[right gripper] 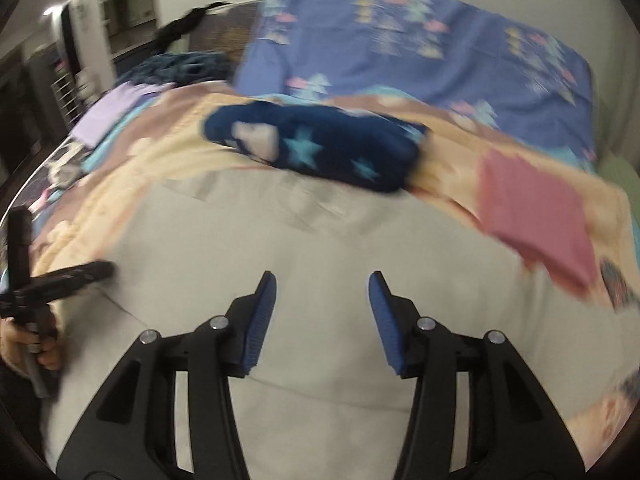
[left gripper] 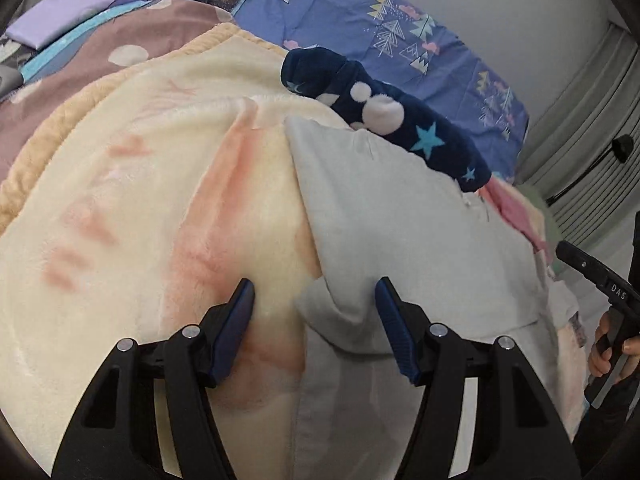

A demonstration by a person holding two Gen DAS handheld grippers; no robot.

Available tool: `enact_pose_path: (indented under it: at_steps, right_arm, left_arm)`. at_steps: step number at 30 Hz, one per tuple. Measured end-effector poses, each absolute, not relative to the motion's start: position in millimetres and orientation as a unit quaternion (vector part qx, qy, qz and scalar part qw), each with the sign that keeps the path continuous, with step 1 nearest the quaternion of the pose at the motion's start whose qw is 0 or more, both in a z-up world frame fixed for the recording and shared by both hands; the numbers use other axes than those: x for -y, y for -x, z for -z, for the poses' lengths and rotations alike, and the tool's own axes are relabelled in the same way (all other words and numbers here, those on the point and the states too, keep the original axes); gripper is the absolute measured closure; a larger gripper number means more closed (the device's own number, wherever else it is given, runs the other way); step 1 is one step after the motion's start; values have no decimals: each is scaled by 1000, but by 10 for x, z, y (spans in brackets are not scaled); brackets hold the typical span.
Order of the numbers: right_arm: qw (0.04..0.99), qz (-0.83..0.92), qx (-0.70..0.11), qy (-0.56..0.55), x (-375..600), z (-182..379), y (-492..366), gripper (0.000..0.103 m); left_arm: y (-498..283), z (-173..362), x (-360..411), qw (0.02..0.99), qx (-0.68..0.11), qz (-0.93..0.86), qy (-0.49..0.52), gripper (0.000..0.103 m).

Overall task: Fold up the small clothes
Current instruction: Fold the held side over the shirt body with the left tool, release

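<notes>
Below, both tools, left (left gripper: pixel 314 304) and right (right gripper: pixel 322 296), hang spread and empty over a grey garment (right gripper: pixel 320 232) on the cream blanket (left gripper: pixel 140 184).

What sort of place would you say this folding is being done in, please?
Most likely a bedroom, with the work done on a bed. A fluffy cream blanket covers the surface, a blue patterned sheet lies beyond it, and a grey garment and a navy star-print garment lie on top.

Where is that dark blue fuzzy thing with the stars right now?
The navy star-patterned garment lies on the cream blanket, along the far edge of the grey garment, with the blue patterned sheet behind it; in both views it sits beyond the grippers.
</notes>
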State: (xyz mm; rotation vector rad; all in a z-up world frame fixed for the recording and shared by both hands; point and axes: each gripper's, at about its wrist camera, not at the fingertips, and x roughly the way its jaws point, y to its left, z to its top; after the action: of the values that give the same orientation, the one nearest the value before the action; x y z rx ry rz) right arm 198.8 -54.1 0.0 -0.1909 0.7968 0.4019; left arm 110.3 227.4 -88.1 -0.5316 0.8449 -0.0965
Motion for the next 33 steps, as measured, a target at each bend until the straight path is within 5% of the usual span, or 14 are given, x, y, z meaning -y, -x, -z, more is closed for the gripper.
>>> enact_pose_path:
  at_steps: [7, 12, 17, 18, 19, 22, 25, 33]
  right_arm:
    - [866, -282, -381, 163, -1088, -147, -2344, 63]
    - [841, -271, -416, 215, -2086, 201, -2710, 64]
    - [824, -229, -442, 270, -2532, 705, -2904, 49]
    - [819, -217, -449, 285, -2583, 815, -2949, 62]
    - [817, -204, -450, 299, -2613, 903, -2980, 100]
    - [842, -189, -431, 264, -2573, 873, -3068, 100]
    - [863, -203, -438, 150, -2328, 709, -3211, 100]
    - [876, -250, -402, 94, -1869, 462, -3008, 89]
  left_arm:
    - [-1037, 961, -2314, 872, -377, 102, 294, 73]
    - [-1024, 964, -2262, 875, -378, 116, 281, 74]
    - [-1063, 1048, -2322, 866, -383, 124, 298, 74]
    - [-1066, 1049, -2316, 866, -384, 123, 296, 74]
    - [-1064, 1046, -2308, 868, -383, 122, 292, 75]
    - [-1040, 1033, -2324, 871, -381, 112, 290, 91]
    - [-993, 999, -2346, 875, -377, 91, 288, 92]
    - [-950, 1001, -2378, 878, -376, 74, 286, 85]
